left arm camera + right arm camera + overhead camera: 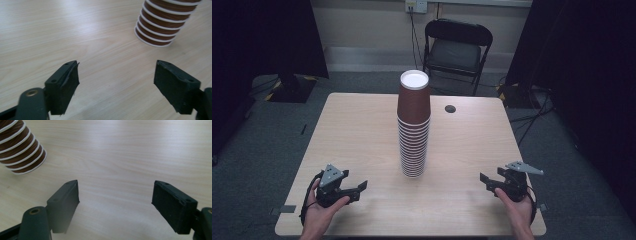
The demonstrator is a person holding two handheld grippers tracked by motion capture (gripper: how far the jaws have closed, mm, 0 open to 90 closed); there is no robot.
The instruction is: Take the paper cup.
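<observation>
A tall stack of brown paper cups (414, 127) stands upside down near the middle of the light wooden table (357, 135). Its white rims form rings down the stack (160, 27) (21, 152). My left gripper (360, 189) rests low at the table's front left, held by a hand, jaws wide apart with bare wood between them (116, 82). My right gripper (486, 182) sits at the front right, also open over bare wood (115, 200). Both point inward toward the stack, each well apart from it.
A small dark round hole (450, 108) sits in the table's far right part. Beyond the table stands a black folding chair (456, 47) against the wall. Cables run over the grey floor (532, 120), and dark curtains hang at both sides.
</observation>
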